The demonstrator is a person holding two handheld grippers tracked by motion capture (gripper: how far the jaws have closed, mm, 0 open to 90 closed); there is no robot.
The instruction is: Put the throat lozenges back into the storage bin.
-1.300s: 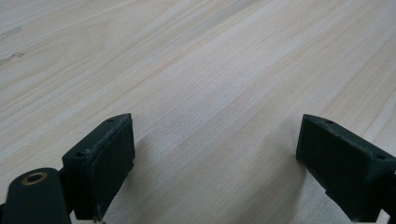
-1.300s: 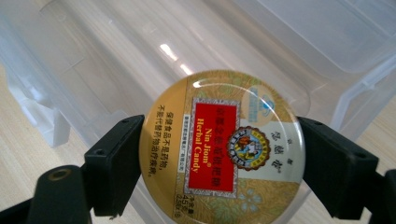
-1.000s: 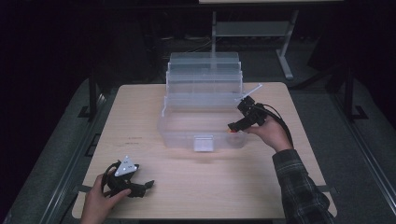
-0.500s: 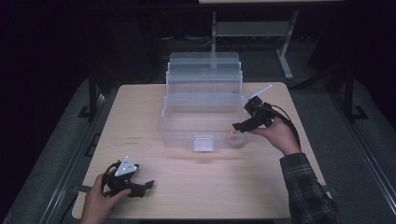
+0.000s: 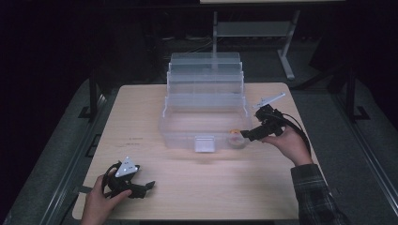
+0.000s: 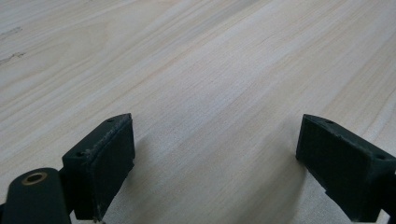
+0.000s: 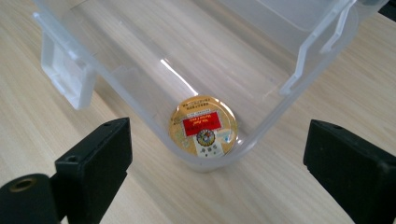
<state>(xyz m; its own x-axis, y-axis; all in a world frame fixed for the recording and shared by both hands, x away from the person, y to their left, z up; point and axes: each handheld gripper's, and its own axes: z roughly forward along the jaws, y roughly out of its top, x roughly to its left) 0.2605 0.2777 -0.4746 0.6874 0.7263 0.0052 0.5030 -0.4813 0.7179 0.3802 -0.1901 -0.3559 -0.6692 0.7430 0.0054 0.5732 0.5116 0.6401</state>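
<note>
Right gripper [image 7: 215,172] hangs wide open and empty, just outside the clear box [image 7: 299,70]. A gold disc [image 7: 203,126] lies flat in its near corner. Withdraw level, clear of the rim. Left gripper [image 6: 215,168] rests open, empty, on the table [image 6: 210,70].

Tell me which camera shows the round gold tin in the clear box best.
The right gripper view: the gold tin lies close up in the clear box's near corner, red label and print visible, between the open right gripper. The high view shows it as a small pale-orange spot near the box's front right corner. The left gripper view faces bare table.
</note>
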